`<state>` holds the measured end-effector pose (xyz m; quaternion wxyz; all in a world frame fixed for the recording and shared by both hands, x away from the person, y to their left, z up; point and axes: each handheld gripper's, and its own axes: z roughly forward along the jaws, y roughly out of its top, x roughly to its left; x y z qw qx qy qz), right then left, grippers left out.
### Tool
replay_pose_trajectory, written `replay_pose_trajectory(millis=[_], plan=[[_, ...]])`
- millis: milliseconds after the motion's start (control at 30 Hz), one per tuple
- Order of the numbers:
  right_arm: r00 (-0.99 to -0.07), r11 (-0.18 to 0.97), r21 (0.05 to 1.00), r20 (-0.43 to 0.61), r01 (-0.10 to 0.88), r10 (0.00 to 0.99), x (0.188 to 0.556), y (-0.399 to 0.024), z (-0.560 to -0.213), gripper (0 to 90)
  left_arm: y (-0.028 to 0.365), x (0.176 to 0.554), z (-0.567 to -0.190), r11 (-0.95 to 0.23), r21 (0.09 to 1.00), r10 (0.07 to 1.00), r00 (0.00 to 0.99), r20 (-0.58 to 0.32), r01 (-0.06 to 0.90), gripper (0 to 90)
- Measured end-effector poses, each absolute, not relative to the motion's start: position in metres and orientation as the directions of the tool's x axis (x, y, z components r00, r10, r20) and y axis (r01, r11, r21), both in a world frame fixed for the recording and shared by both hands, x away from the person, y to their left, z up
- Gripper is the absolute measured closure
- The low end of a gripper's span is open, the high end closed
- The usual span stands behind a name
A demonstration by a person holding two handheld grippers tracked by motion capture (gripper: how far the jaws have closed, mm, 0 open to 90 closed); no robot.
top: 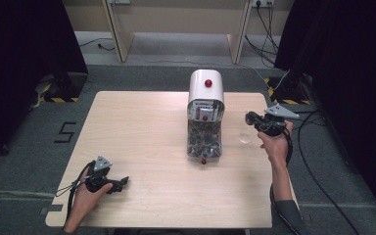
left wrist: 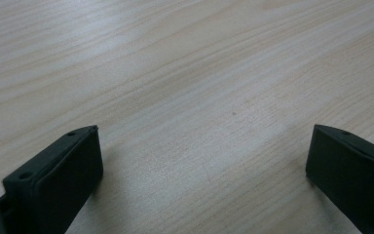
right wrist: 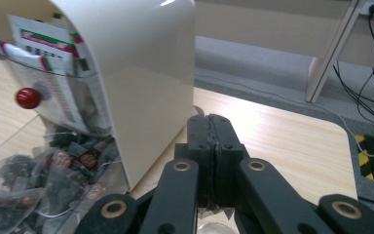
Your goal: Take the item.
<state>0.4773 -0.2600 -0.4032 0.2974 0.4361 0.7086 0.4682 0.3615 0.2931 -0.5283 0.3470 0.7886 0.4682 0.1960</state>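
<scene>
A white rounded dispenser stands at the table's middle back, a red knob on its top. Its clear front bin hangs open toward me, full of dark sachets. My right gripper hovers just right of the dispenser, pointing at its white side wall. Its jaws are pressed together, and the right gripper has nothing between them. At the front left my left gripper rests low over the bare wood. The left gripper is open, its jaws wide apart around nothing.
A small clear cup stands on the table below the right gripper, between the right hand and the bin. Cables trail off the table's right side. Desk legs and dark curtains stand beyond the far edge.
</scene>
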Motion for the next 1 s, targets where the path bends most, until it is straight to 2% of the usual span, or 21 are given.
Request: replay_pose_trajectory(millis=[1000], plan=[[-0.382, 0.181, 0.900, -0.018, 0.396, 0.924, 0.497, -0.265, -0.435, 89.3, 0.293, 0.361, -0.528, -0.321, 0.731, 0.875, 0.485, -0.016, 0.602, 0.0]])
